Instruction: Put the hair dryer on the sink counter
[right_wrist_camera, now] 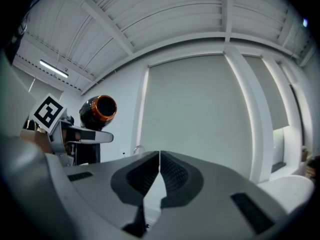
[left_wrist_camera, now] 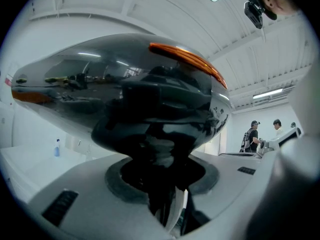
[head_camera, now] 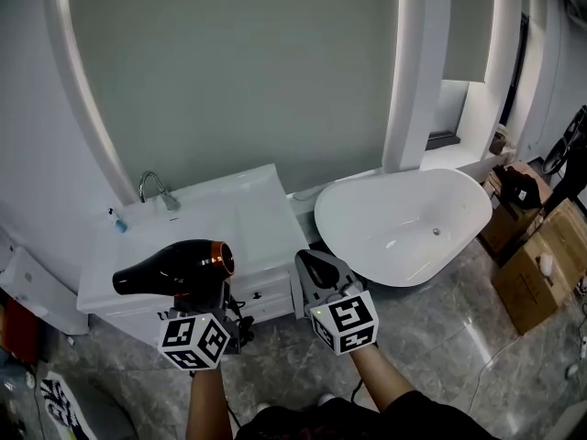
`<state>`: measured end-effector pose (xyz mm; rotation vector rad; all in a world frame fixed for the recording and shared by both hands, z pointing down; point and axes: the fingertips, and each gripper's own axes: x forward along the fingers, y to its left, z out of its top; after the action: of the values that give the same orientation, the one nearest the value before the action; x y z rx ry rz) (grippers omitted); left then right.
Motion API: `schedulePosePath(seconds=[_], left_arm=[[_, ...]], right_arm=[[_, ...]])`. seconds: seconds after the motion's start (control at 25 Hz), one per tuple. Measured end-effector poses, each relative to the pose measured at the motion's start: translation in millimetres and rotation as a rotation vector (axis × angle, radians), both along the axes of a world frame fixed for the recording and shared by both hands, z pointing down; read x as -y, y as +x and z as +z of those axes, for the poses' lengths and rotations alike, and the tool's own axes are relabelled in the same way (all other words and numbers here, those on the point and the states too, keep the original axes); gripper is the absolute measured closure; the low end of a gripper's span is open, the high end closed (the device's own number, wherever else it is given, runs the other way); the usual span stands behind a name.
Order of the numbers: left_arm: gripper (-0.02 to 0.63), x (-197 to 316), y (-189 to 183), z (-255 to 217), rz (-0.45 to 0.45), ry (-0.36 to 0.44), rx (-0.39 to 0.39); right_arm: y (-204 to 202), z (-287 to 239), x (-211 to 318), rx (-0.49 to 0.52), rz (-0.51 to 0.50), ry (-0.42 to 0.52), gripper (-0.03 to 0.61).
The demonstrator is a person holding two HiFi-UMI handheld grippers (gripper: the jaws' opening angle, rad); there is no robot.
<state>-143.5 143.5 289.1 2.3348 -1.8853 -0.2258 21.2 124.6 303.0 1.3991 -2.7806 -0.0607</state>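
Observation:
A black hair dryer [head_camera: 174, 268] with an orange ring lies level in the air, its handle clamped in my left gripper [head_camera: 209, 297]. It hangs just in front of the white sink counter [head_camera: 240, 216], nozzle pointing left. In the left gripper view the hair dryer [left_wrist_camera: 125, 96] fills the frame above the jaws, which are shut on its dark handle. My right gripper [head_camera: 317, 266] is beside it on the right, shut and empty. In the right gripper view its jaws [right_wrist_camera: 159, 170] meet, and the hair dryer [right_wrist_camera: 98, 110] shows at the left.
A chrome faucet [head_camera: 158, 189] and a small bottle [head_camera: 116, 220] stand at the counter's back left. A white bathtub [head_camera: 404, 223] sits to the right, with cardboard boxes [head_camera: 541, 264] beyond it. People [left_wrist_camera: 250, 136] stand far off in the left gripper view.

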Motion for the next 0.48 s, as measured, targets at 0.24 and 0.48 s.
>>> schedulePosePath(seconds=[0.24, 0.48], left_arm=[[0.456, -1.2, 22.4, -4.2, -0.035, 0.008, 0.006], [0.456, 4.9, 40.4, -2.3, -0.041, 0.0, 0.004]], right_arm=[[27.3, 4.8, 5.1, 0.001, -0.027, -0.006, 0.557], [38.8, 7.4, 11.9, -0.003, -0.048, -0.012, 0.557]])
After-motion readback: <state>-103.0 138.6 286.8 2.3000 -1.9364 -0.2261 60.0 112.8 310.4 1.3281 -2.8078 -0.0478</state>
